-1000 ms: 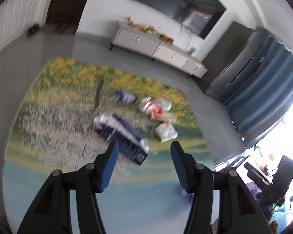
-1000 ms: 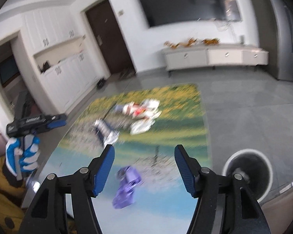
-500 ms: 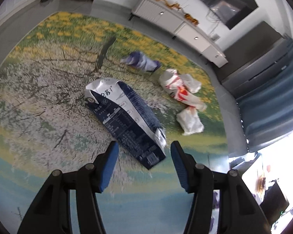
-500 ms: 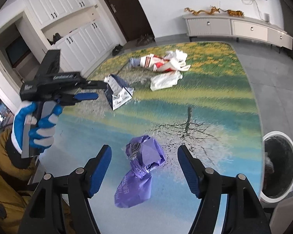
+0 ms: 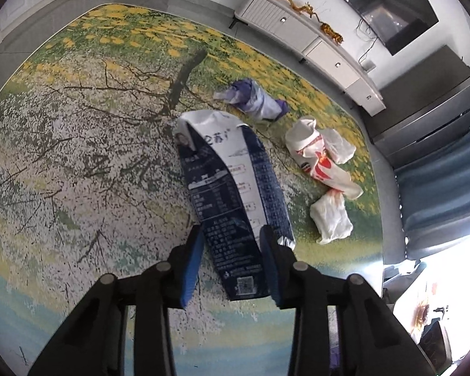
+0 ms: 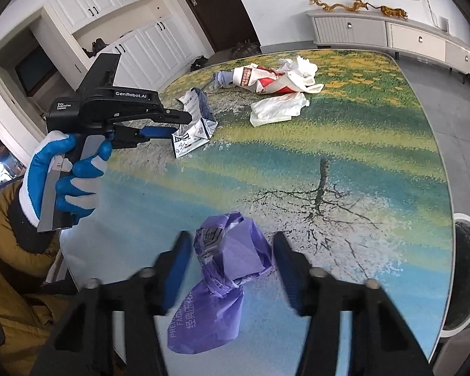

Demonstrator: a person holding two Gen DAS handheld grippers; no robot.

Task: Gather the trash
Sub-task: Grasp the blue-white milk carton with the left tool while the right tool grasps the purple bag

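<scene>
Straddling trash on the printed bench (image 5: 78, 156), both claws gape.
Left claw (image 5: 232, 238) brackets the blue carton's (image 5: 235, 188) near end, unclenched; right claw (image 6: 232, 250) flanks the purple bag (image 6: 225, 269), released, well nearer than that carton.

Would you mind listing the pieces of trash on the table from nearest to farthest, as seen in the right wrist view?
Purple plastic bag between the right gripper's fingers → blue-and-white carton at the left gripper → crumpled white napkin → red-and-white wrapper.
</scene>
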